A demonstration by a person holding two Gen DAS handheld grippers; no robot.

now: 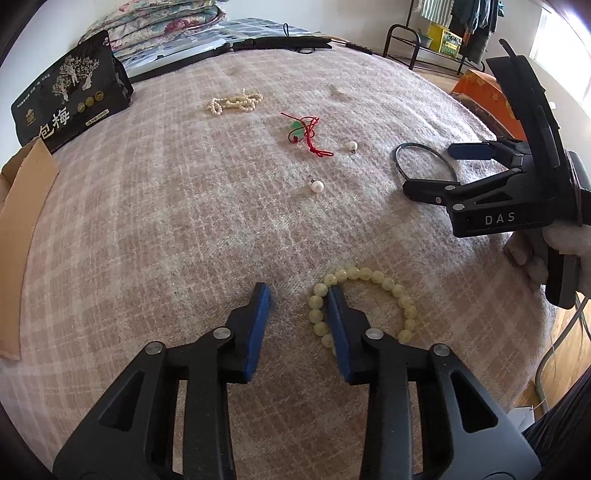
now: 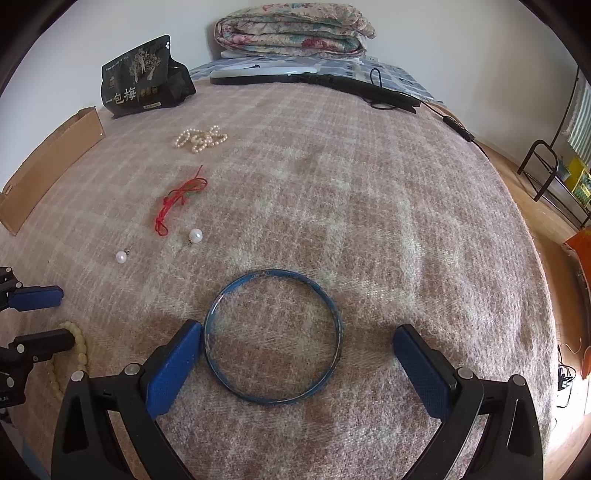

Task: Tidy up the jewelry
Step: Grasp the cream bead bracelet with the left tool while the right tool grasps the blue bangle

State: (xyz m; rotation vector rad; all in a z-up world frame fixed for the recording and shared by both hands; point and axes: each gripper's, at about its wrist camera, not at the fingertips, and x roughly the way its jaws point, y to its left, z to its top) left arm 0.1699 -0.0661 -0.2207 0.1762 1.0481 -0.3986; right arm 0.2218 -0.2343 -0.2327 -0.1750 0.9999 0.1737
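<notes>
A pale bead bracelet [image 1: 373, 277] lies on the plaid blanket [image 1: 184, 221]. My left gripper [image 1: 297, 295] stands open over its left side, the beads lying against the right pad and the left pad apart from them. A blue bangle [image 2: 338, 332] lies flat between the wide-open fingers of my right gripper [image 2: 297, 338]; the left pad nearly touches its rim and the right pad is well clear. In the left wrist view the right gripper [image 1: 430, 170] shows at the right by the bangle [image 1: 417, 147]. Farther off lie a pearl necklace [image 2: 199, 138], a red cord pendant [image 2: 177, 199] and two pearl earrings [image 2: 121, 256] [image 2: 195, 235].
A black snack bag [image 2: 140, 77] and a cardboard box [image 2: 48, 166] stand at the far left of the bed. Folded quilts [image 2: 295, 29] and a black strap [image 2: 369, 88] lie at the back. The bed edge drops to a wooden floor on the right, by a metal rack [image 2: 546, 166].
</notes>
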